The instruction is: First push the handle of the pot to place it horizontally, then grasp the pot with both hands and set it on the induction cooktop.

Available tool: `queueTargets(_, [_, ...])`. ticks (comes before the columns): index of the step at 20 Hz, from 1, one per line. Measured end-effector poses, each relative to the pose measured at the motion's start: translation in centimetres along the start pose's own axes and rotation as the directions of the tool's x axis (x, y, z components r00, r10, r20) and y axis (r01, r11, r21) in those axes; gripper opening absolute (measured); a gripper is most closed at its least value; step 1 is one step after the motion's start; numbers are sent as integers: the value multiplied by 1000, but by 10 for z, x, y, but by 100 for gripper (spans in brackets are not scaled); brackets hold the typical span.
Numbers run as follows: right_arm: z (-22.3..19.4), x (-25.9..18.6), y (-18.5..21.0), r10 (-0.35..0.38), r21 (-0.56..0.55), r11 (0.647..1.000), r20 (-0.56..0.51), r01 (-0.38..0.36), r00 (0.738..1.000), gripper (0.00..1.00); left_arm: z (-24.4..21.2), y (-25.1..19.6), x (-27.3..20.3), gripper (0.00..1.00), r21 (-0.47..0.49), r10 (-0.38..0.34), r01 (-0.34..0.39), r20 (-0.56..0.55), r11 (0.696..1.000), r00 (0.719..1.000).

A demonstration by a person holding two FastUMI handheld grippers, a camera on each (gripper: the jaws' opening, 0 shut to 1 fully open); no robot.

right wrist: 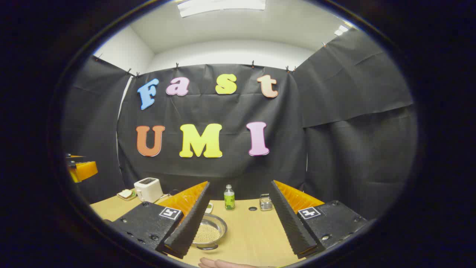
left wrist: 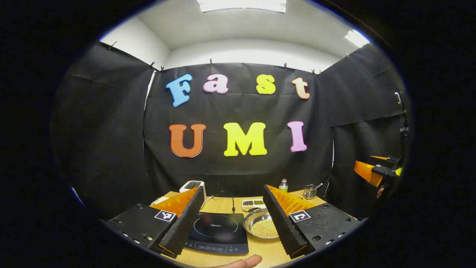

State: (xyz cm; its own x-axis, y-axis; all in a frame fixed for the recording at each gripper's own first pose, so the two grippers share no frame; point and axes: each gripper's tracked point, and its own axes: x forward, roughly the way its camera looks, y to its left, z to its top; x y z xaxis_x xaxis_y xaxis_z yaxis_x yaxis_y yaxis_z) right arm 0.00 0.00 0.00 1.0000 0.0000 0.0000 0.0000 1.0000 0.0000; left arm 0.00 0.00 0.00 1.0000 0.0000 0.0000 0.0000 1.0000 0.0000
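A shallow steel pot holding pale beans sits on the wooden table, right of the black induction cooktop. My left gripper hangs open above the table's near side, with the cooktop and pot seen between its fingers. In the right gripper view the pot lies partly behind the left finger, and a dark stub at its near rim may be its handle. My right gripper is open too, holding nothing. Each gripper appears at the edge of the other's view: right gripper, left gripper.
Along the table's back stand a white toaster, a plate with a sandwich, a green-labelled bottle, a small metal holder and a tray of beans. A person's fingers rest at the near table edge.
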Motion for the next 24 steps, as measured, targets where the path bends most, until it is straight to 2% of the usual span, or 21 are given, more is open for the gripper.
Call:
queueTargets(2, [0, 0, 0, 0, 5, 1000, -4, 0, 1000, 99, -1, -4, 1, 95, -5, -9, 9, -4, 1000, 1000])
queueTargets(4, [1, 0, 0, 0, 1, 1000, -2, 0, 1000, 96, 0, -5, 1, 95, 1, -14, 14, -5, 1000, 1000])
queueTargets(9, [6, -3, 5, 14, -6, 1000, 7, -14, 1000, 96, 3, -7, -4, 95, -4, -14, 14, 8, 1000, 1000])
queueTargets(10, [8, -3, 6, 15, -9, 1000, 13, -15, 1000, 99, 4, -5, -5, 95, -10, -9, 9, 9, 1000, 1000])
queueTargets(13, [8, -5, 9, 23, -15, 1000, 26, -23, 999, 96, 8, -1, -6, 95, -23, -4, 4, 28, 1000, 1000])
queueTargets(14, [5, -5, 11, 29, -17, 999, 26, -28, 999, 99, 8, -1, -5, 95, -24, -4, 5, 32, 1000, 999])
queueTargets(15, [1, -3, 12, 31, -21, 999, 18, -31, 999, 96, 8, 0, -6, 95, -26, -5, 5, 34, 1000, 999])
queueTargets(17, [-11, 1, 18, 46, -24, 999, -6, -46, 999, 96, 8, 0, -5, 95, -34, -8, 9, 40, 999, 999])
queueTargets(19, [-23, 8, 34, 97, -18, 995, -34, -97, 995, 96, 6, 0, -5, 95, -36, -12, 14, 42, 999, 999])
queueTargets(21, [-43, 15, 54, 165, 1, 986, -91, -166, 982, 90, 2, 2, -9, 95, -33, -10, 11, 36, 999, 999])
queueTargets(22, [-57, 19, 60, 188, 13, 982, -132, -188, 973, 73, 0, 1, -10, 95, -31, -13, 14, 32, 999, 999])
queueTargets(23, [-71, 24, 65, 201, 21, 979, -173, -201, 964, 65, 0, 2, -11, 95, -28, -14, 15, 33, 999, 999])
queueTargets(24, [-82, 27, 65, 194, 32, 981, -217, -191, 957, 37, -1, 4, -13, 95, -25, -14, 14, 35, 1000, 999])
